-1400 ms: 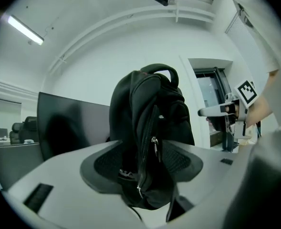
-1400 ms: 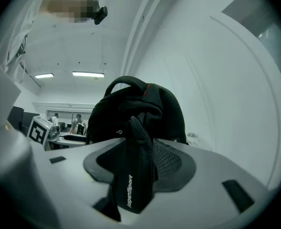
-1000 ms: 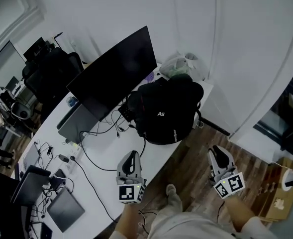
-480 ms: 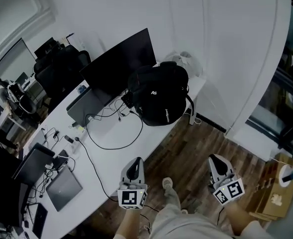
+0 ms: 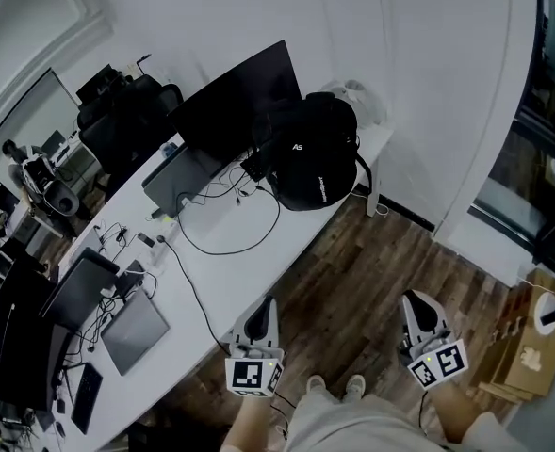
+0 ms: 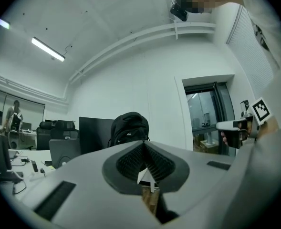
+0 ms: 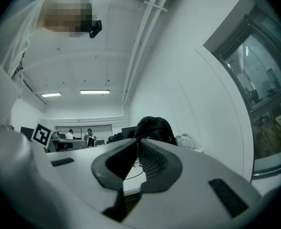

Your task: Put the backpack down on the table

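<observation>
While backpack (image 5: 315, 158) rests on table (image 5: 249, 266), monitor (image 5: 239, 97) stands beside it.

my head view is dim, grey-blue, fairly sharp. ceiling strip lights (image 6: 47, 49) glare in both gripper views; those bulge fisheye, with black corners and a soft near foreground.

The table (image 5: 249, 273) carries a backpack (image 5: 315, 158), monitor (image 5: 239, 97), laptop (image 5: 136, 330) and cables (image 5: 222, 188).
</observation>
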A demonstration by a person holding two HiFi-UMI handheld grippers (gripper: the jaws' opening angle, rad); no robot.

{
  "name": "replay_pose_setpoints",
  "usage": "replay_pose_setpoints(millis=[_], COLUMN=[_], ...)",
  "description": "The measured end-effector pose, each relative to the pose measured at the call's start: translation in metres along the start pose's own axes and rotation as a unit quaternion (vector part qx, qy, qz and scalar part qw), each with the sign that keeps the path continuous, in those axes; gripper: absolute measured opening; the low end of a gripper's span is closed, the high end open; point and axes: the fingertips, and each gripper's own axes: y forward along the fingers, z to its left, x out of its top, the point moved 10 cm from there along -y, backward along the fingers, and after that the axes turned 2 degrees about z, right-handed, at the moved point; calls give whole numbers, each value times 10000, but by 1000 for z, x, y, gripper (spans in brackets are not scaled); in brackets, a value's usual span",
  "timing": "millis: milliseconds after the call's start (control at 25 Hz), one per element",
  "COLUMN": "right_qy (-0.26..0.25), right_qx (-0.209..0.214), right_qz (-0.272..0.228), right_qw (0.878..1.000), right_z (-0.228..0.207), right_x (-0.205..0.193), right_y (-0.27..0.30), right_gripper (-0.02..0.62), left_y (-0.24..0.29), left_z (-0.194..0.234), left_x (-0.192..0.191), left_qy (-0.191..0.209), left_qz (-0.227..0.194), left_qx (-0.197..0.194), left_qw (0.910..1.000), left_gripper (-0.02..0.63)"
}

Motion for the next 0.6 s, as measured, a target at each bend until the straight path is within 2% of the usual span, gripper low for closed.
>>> replay_pose_setpoints(millis=[240,440,600], right_qy=[101,99,16], right_qx=[-68,-220,-286], right_qz=[-3,-12,-80], right_qw=[9999,9997,9996], right_z=[37,81,134], right_x=[-5,-10,-10], right_y=[-26,-50,-70], right_gripper=[34,34,34], left_y=[-45,-88,-133], left_z=[0,2,14], left_x=[4,7,-1], left_qy=[-439,-497,-507], left_qz=[-64,-100,-99], left_qx=[-385,-657,-891], left_qw=[9983,9966,9947], left_gripper=[9,9,9])
